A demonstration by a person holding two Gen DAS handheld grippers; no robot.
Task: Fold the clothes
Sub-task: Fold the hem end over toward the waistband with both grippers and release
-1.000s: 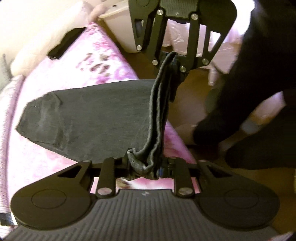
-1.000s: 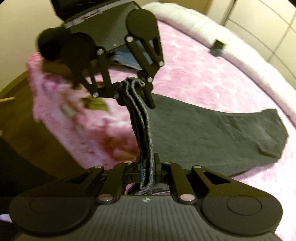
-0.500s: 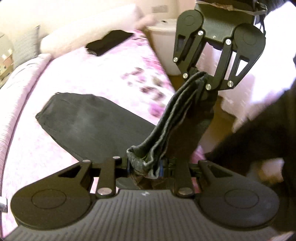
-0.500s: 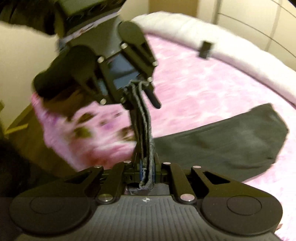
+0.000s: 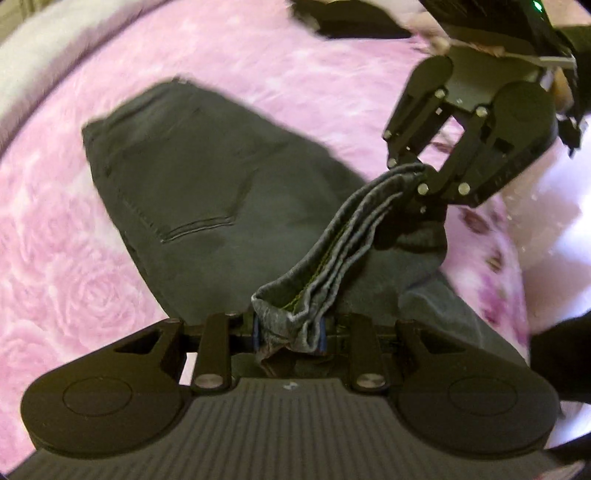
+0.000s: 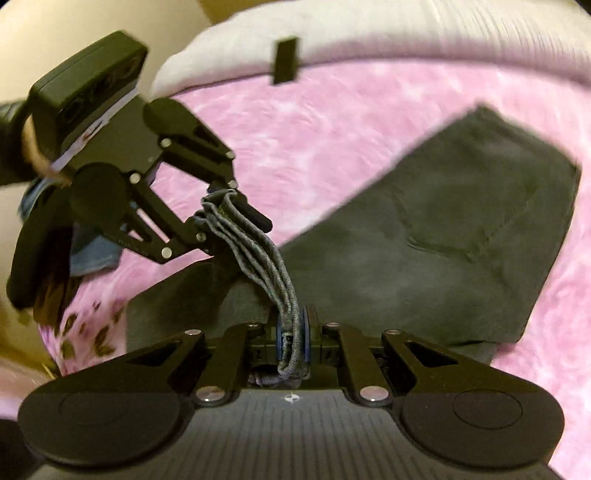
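Left hand-held gripper point(image 5: 289, 334): clamped tight on one end of a bunched hem of the dark grey trousers point(image 5: 192, 177) — several layers of cloth pinched between its blue pads.
Right hand-held gripper point(image 6: 291, 341): likewise closed on the other end of that hem, the folded edges standing upright between its fingers.
Hem strip point(image 5: 343, 236): runs as a raised band from one gripper to the other (in the left wrist view the right hand-held gripper sits at upper right, in the right wrist view the left one at upper left).
Trousers, the rest: lie spread flat on the bed below, back pocket point(image 5: 184, 192) facing up, waistband end farthest from the grippers.
Bed cover point(image 5: 55, 258): pink, with a rose pattern — it lies under the whole garment.
Pillow point(image 6: 369, 33): pale, along the far edge of the bed.
Blue cloth point(image 6: 92, 254): partly seen behind the left gripper.
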